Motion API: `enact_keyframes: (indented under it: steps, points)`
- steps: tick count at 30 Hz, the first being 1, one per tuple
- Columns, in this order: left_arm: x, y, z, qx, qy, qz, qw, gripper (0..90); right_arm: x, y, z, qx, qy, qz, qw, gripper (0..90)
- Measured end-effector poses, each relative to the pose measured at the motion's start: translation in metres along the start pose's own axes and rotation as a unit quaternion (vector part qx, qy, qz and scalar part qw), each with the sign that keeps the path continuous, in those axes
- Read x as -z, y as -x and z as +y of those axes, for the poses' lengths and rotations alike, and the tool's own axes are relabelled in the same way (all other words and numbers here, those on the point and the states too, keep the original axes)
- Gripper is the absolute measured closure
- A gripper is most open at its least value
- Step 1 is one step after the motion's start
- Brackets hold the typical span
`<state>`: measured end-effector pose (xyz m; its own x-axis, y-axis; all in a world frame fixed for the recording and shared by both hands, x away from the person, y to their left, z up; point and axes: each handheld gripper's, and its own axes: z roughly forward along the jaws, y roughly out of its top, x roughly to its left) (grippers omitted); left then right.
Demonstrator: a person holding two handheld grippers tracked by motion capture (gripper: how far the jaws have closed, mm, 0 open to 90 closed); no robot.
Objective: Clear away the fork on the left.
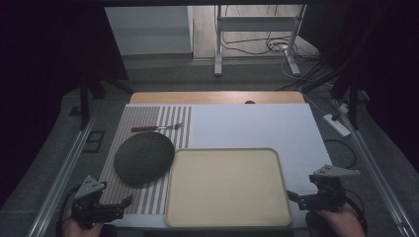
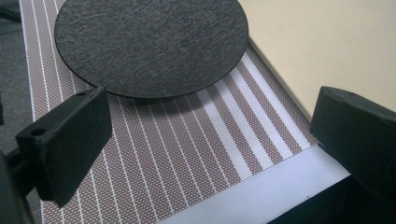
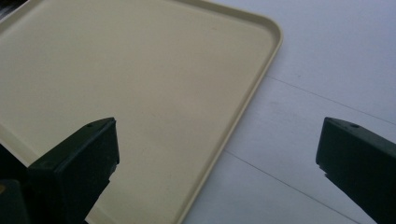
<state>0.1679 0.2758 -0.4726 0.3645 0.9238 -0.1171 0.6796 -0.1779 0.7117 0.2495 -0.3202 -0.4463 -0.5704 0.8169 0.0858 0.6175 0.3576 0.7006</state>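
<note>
Lab recording booth, dark curtains, metal stand, floor cables, power strip

fork, white stand, power strip

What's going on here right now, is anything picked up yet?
Nothing is held yet. A person has a hand-held gripper in each hand at the near edge of the table. The left hand-held gripper is open over the striped placemat, facing the dark round plate. The right hand-held gripper is open beside the empty beige tray. A fork lies farther back on the placemat.
</note>
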Motion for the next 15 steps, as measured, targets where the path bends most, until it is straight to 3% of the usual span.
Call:
enact_keyframes:
  steps: [9,15]
  points:
    - [-0.0003,-0.0032,0.0009,0.008,-0.002,-0.012,0.9999,0.0,-0.0003,-0.0008,0.0001,0.003,-0.001,-0.001,1.0,0.0]
    - [-0.005,-0.006,0.0059,-0.008,0.008,-0.018,0.9998,0.0,-0.0002,-0.0013,0.0002,0.007,-0.003,-0.003,1.0,0.0]
